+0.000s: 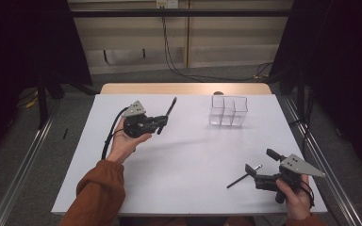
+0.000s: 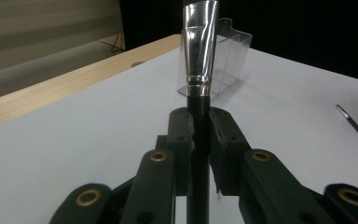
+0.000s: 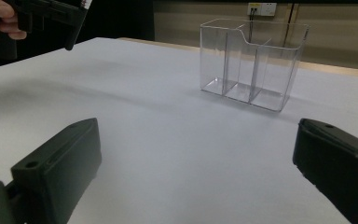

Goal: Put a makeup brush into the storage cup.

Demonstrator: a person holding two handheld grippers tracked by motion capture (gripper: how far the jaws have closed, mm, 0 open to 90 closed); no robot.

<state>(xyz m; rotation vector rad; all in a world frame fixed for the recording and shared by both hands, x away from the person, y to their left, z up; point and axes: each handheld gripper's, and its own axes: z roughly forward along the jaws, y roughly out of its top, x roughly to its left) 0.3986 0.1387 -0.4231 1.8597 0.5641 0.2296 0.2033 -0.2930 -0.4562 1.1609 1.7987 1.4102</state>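
left gripper (image 1: 162, 123) clamps a black-handled brush (image 1: 171, 107) by its handle, lifted over the table's left half | clear three-compartment organizer (image 1: 228, 110) stands empty, far centre-right | second thin brush (image 1: 243, 175) lies on the table (image 1: 184, 155) just beside the right gripper (image 1: 259, 165), jaws wide, holding nothing | step: carrying brush to organizer; next: tip it upright, lower into a compartment

A clear three-compartment box (image 1: 228, 112) stands on the white table (image 1: 184, 160). Black cables (image 1: 179, 70), perhaps two, trail over the floor behind.
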